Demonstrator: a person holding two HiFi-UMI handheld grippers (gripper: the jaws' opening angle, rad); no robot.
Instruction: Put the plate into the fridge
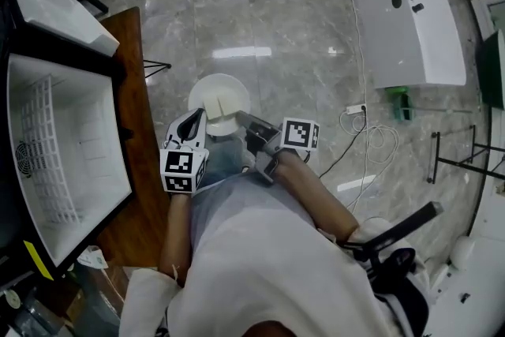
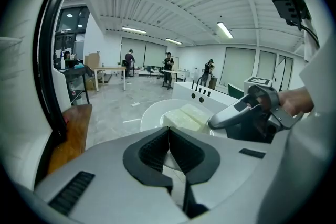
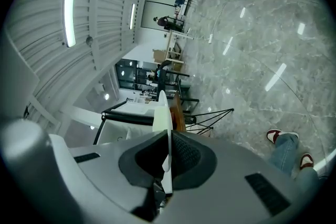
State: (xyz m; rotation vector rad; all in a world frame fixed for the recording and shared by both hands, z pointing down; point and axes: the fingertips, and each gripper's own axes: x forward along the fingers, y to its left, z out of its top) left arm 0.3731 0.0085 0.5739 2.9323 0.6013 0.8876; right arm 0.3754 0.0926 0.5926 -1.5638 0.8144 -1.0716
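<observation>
At the far left the open white fridge (image 1: 79, 150) lies on a wooden bench (image 1: 136, 51), its cavity facing up toward the head view, with a white wire rack (image 1: 43, 146) against one wall. Its lower end is cut off by the frame edge, so the full depth of the cavity cannot be judged.

The left gripper (image 1: 193, 122) has its fingers pressed together on the near-left rim of the round white plate (image 1: 225, 87); only a thin edge shows between them in its own view. The plate hangs over the marble floor, just beside the bench edge and not yet over the fridge.

The plate looks stiff and smooth, probably glazed and therefore slippery at the rim. Whether it is ceramic or plastic cannot be told, so it is best treated as breakable. A pale yellowish block (image 1: 215, 104) lies loose on it and would likely slide if the plate tilts, so it should be kept level. Thin rim grips on two sides suit it, since one alone would let it pivot. What the block is made of is unclear.

The right gripper (image 1: 246, 124) is likewise clamped tight on the near-right rim, seen edge-on in its own view. The near rim itself is hidden under both grippers.
</observation>
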